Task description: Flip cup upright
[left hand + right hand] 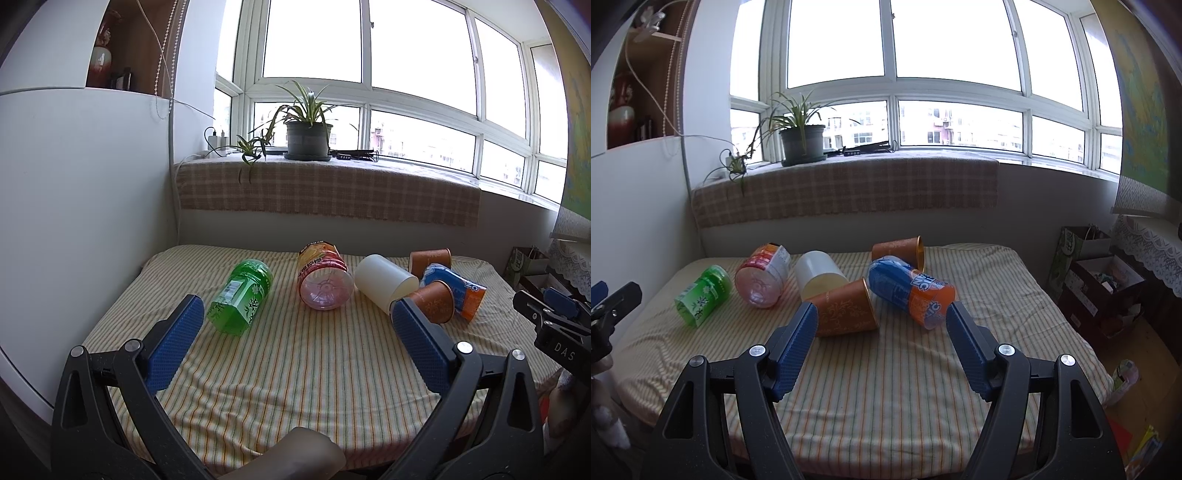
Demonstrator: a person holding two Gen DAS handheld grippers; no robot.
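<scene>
Several cups and bottles lie on their sides on a striped cloth. A near orange paper cup (846, 310) (434, 301) lies just beyond my right gripper (881, 314), which is open and empty. A white cup (384, 282) (820, 275) lies behind it. A second orange cup (899, 251) (430, 260) lies at the back. My left gripper (297, 306) is open and empty, hovering before the bottles. The right gripper also shows at the right edge of the left wrist view (554, 321).
A green bottle (240, 295) (703, 290), a pink-red bottle (323, 275) (762, 273) and a blue-orange bottle (910, 291) (456, 288) lie among the cups. The striped table (886, 387) meets a wall under a windowsill with a potted plant (306, 138). Boxes (1100, 280) stand at the right.
</scene>
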